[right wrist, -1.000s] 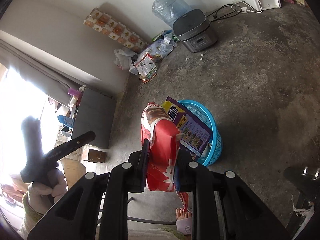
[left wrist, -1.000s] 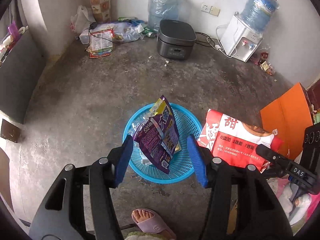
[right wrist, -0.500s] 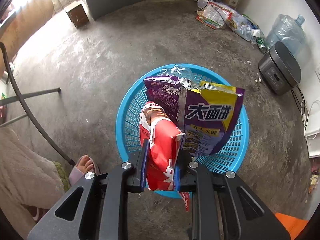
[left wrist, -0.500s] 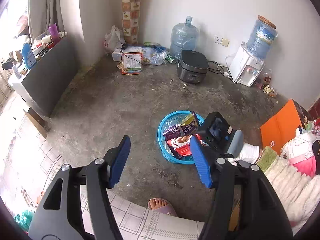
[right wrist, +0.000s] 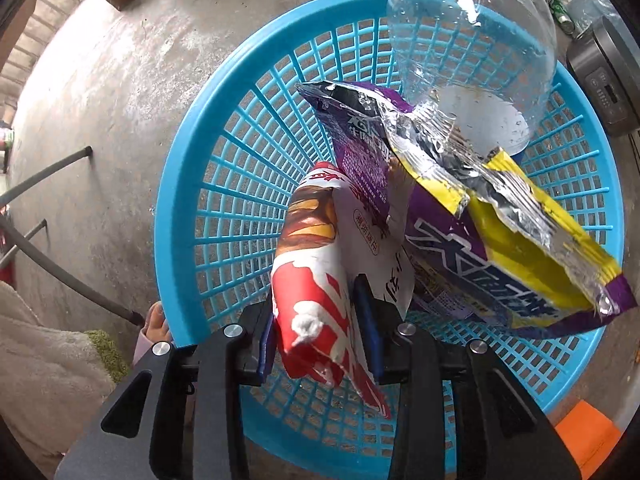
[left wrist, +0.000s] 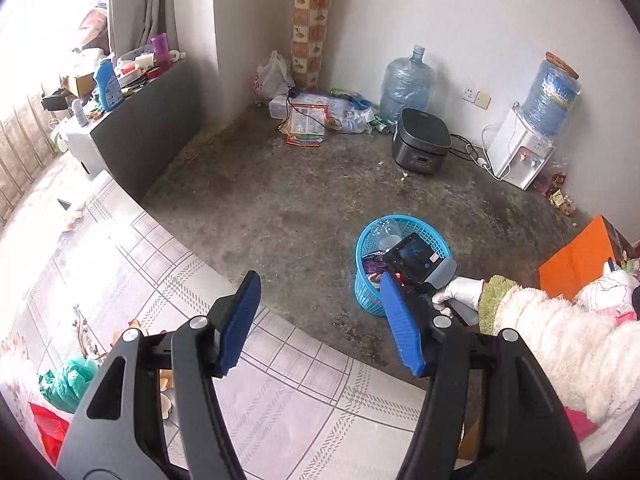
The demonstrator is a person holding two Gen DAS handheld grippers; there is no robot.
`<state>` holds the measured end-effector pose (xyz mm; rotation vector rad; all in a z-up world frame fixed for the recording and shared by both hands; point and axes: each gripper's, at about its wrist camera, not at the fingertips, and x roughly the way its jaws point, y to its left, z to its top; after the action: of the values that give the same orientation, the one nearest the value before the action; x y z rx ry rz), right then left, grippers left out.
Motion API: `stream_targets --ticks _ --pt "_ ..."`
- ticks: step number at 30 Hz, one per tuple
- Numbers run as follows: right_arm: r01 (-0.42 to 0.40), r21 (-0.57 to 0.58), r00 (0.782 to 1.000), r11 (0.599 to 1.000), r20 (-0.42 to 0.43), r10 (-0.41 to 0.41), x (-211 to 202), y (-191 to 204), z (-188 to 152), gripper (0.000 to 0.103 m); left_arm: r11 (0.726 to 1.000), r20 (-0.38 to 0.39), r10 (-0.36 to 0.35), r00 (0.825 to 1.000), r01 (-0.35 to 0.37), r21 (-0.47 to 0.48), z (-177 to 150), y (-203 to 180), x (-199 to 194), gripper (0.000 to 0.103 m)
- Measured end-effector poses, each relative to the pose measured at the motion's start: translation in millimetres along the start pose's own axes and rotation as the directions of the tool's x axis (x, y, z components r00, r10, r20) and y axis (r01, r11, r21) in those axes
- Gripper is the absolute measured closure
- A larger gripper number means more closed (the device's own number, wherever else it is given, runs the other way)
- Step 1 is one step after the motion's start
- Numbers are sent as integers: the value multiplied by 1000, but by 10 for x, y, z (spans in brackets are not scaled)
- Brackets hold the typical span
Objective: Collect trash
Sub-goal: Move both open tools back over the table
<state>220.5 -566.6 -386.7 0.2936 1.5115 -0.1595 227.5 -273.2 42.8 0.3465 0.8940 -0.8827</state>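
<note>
A blue plastic basket point(right wrist: 224, 184) stands on the concrete floor; it also shows in the left wrist view point(left wrist: 368, 296). My right gripper point(right wrist: 318, 334) is shut on a red and white snack bag point(right wrist: 316, 280) and holds it down inside the basket. A purple and yellow snack bag point(right wrist: 480, 248) and a crushed clear bottle point(right wrist: 472, 40) lie in the basket. My left gripper point(left wrist: 320, 320) is open and empty, high above the floor, back and left of the basket. The right gripper's body point(left wrist: 420, 258) covers part of the basket in that view.
A rice cooker point(left wrist: 420, 142), water jug point(left wrist: 406, 80) and water dispenser point(left wrist: 520, 152) stand along the far wall. Bags and wrappers point(left wrist: 316, 114) lie in the corner. An orange box point(left wrist: 576, 256) is right of the basket. A patterned cloth point(left wrist: 160, 280) covers a surface below my left gripper.
My right gripper has lowered the red bag into the basket. My left gripper has pulled further up and back from the basket, staying open.
</note>
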Motion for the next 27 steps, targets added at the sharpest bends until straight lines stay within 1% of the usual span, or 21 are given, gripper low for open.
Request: stream_targets --ticks 2,3,4,7,9,11,12,14,15,18,21,22,23,25,27 --pt "-28 45 999 999 42 26 -124 -41 -80 57 1000 9 -7 1000 8 -8 8 8 -34 45" --pt "-43 71 997 997 73 38 -206 -70 -124 50 1000 16 -10 1000 11 -9 10 5 -51 45" --pt "-59 96 993 994 108 49 -298 -115 -169 48 1000 22 -13 1000 13 -10 3 -7 -78 44" --pt "-101 159 975 982 211 66 -590 -210 -300 44 1000 39 -20 999 20 -5 -41 -39 -168 42" --pt "-121 191 959 974 276 65 -791 -298 -384 44 1000 52 -20 998 20 -4 -70 -50 -238 42" --pt "-149 220 936 964 344 66 -1013 -325 -506 44 1000 68 -20 997 20 -7 -105 -54 -330 42" --pt "-170 229 920 959 385 71 -1139 -315 -594 44 1000 78 -20 997 20 -11 -123 -49 -389 42" --pt "-201 239 880 950 470 68 -1416 -262 -716 44 1000 103 -17 994 20 -21 -159 -50 -531 41" --pt "-215 241 855 946 515 63 -1589 -221 -819 44 999 119 -16 993 20 -26 -180 -45 -610 40" --pt "-275 240 766 931 640 61 -2089 -43 -1172 44 999 175 -16 984 23 -39 -268 -40 -879 34" --pt "-292 215 674 932 737 41 -2566 276 -1514 31 999 243 -5 970 18 -48 -390 -26 -1177 27" --pt "-289 200 648 936 761 37 -2703 398 -1621 27 999 264 1 964 13 -52 -432 -29 -1278 23" --pt "-284 181 622 942 782 38 -2845 516 -1709 26 998 286 10 958 7 -58 -478 -21 -1380 21" --pt "-276 140 578 951 815 48 -3062 707 -1825 19 997 330 33 943 -8 -76 -577 12 -1590 19" --pt "-263 109 542 959 839 53 -3264 915 -1922 14 994 362 62 930 -24 -108 -674 90 -1783 16"
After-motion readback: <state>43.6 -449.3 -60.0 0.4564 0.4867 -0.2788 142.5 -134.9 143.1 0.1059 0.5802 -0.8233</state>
